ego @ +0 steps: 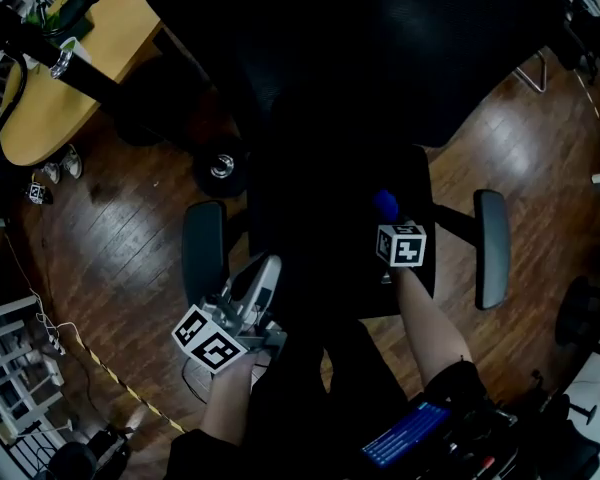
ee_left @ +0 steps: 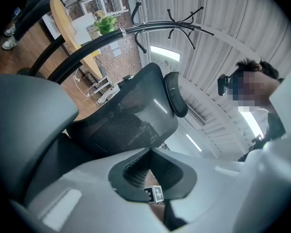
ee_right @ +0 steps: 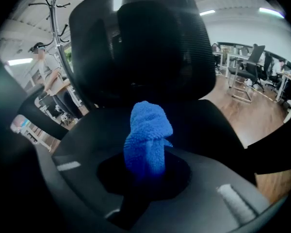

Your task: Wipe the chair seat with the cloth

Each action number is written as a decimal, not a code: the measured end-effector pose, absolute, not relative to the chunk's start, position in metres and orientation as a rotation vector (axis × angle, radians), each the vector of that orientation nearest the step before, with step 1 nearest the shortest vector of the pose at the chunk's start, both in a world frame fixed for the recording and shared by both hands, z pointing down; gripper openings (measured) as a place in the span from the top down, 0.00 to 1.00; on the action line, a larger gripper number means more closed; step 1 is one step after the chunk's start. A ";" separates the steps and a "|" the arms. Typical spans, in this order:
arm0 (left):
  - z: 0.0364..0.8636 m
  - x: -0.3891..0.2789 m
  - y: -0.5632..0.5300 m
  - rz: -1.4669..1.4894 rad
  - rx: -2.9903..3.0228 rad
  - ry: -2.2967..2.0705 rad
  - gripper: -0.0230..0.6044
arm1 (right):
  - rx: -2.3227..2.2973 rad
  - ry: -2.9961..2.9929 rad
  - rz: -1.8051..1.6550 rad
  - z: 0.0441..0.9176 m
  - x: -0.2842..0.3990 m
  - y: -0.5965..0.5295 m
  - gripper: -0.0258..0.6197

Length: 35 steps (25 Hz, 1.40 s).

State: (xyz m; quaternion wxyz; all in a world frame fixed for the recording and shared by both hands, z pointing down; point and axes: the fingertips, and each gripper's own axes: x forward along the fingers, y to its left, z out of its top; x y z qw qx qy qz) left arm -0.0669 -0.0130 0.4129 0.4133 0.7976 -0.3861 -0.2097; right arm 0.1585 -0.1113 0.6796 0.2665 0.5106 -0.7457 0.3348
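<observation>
Cloth [ee_right: 148, 130]: 1 blue terry wad, clenched in right gripper [ee_right: 146, 152]
Black chair seat [ee_right: 208, 125]: just under cloth tip (contact unclear)
Left gripper [ee_left: 150, 150]: closed, empty, farther

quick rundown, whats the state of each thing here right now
blue cloth: bunched up, clamped in the right gripper
right gripper: shut on the blue cloth, above the chair seat
left gripper: shut, holding nothing
chair seat: nothing lying on it; cannot tell if the cloth touches it
</observation>
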 end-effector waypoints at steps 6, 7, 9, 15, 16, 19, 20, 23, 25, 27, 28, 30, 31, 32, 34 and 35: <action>0.403 -0.078 -0.002 -0.555 2.001 -1.007 0.96 | 1.073 -2.224 0.972 0.660 0.001 -0.075 0.90; 0.401 -0.079 0.001 -0.561 2.000 -1.013 0.96 | 1.015 -2.246 0.983 0.659 -0.022 -0.066 0.90; 0.400 -0.083 0.006 -0.570 1.997 -1.026 0.96 | 0.891 -2.271 1.000 0.660 -0.063 -0.046 0.90; 0.403 -0.095 0.017 -0.588 1.983 -1.065 0.96 | 0.751 -2.295 0.982 0.680 -0.109 -0.011 0.90; 0.403 -0.096 0.018 -0.587 1.984 -1.067 0.96 | 0.757 -2.305 0.980 0.681 -0.108 -0.012 0.90; 0.405 -0.097 0.020 -0.584 1.987 -1.069 0.96 | 0.778 -2.299 0.947 0.682 -0.094 -0.015 0.90; 0.405 -0.096 0.021 -0.582 1.988 -1.067 0.96 | 0.799 -2.292 0.938 0.684 -0.086 -0.017 0.90; 0.407 -0.090 0.021 -0.569 1.998 -1.049 0.96 | 0.868 -2.262 0.932 0.691 -0.053 -0.023 0.90; 0.409 -0.084 0.021 -0.559 2.005 -1.032 0.96 | 0.922 -2.210 0.947 0.700 -0.024 -0.026 0.90; 0.411 -0.079 0.019 -0.551 2.008 -1.015 0.96 | 0.993 -2.144 0.957 0.709 0.012 -0.030 0.90; 0.411 -0.076 0.018 -0.546 2.010 -1.008 0.96 | 1.032 -2.119 0.959 0.710 0.032 -0.033 0.90; 0.411 -0.070 0.017 -0.537 2.014 -0.996 0.96 | 1.106 -2.067 0.959 0.716 0.078 -0.036 0.90; 0.410 -0.066 0.016 -0.533 2.017 -0.988 0.96 | 1.145 -2.042 0.942 0.714 0.102 -0.039 0.90; 0.410 -0.062 0.015 -0.529 2.021 -0.980 0.96 | 1.189 -2.016 0.923 0.710 0.126 -0.042 0.90; 0.410 -0.055 0.014 -0.520 2.030 -0.963 0.96 | 1.291 -1.954 0.913 0.701 0.173 -0.046 0.90; 0.410 -0.052 0.013 -0.515 2.033 -0.955 0.96 | 1.343 -1.928 0.917 0.698 0.193 -0.046 0.90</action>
